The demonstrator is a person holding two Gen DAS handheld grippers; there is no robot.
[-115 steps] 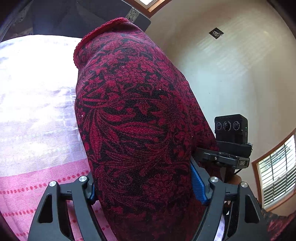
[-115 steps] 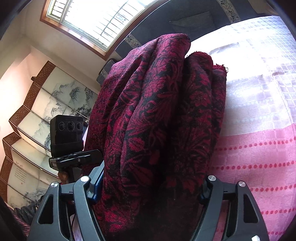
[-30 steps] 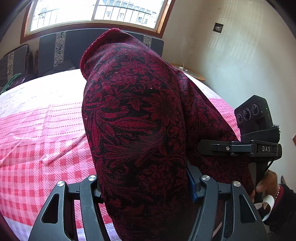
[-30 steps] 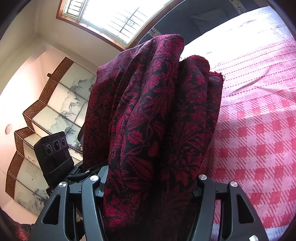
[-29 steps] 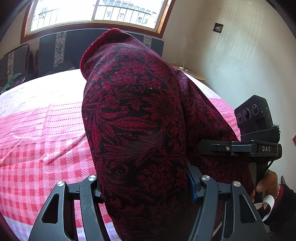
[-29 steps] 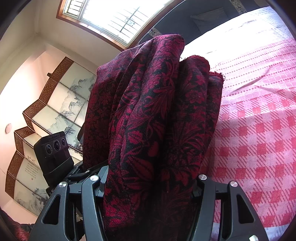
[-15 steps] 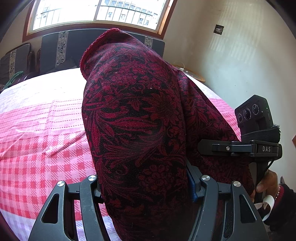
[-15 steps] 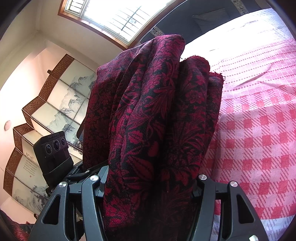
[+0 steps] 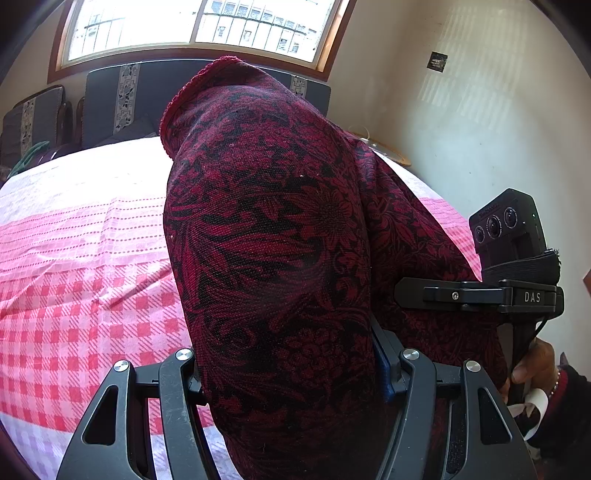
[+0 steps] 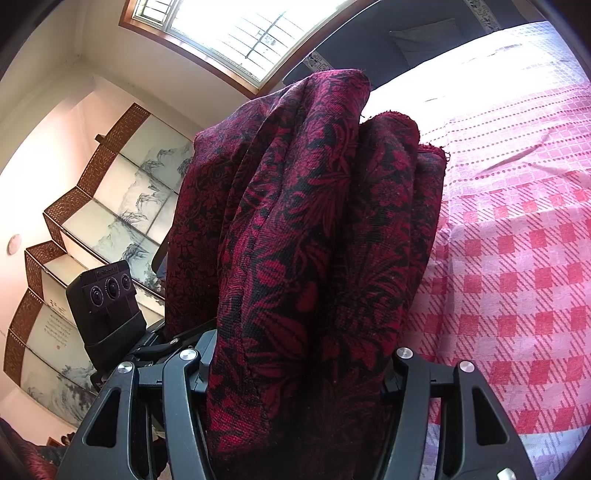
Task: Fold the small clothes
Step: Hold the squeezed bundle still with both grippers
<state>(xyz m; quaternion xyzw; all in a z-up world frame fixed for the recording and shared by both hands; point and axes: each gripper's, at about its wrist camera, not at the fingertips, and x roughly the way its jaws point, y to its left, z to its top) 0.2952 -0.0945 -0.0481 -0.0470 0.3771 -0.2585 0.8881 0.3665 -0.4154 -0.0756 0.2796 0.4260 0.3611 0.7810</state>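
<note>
My left gripper (image 9: 291,373) and right gripper (image 10: 295,365) each clamp the bunched dark-red floral woven cloth (image 9: 273,236) between their jaws, above the pink checked bedsheet (image 9: 74,288).

The garment (image 9: 280,258) hangs between both grippers above the bedspread (image 9: 74,288), with the window (image 9: 192,29) behind.

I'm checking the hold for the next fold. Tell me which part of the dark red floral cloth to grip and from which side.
Grip the dark red floral cloth at its two bunched ends, one per side, from below, as now: left gripper and right gripper each clamp a gathered end. Its layers rise loosely above both, so holding the ends probably lets it spread over the checked bedspread.
</note>
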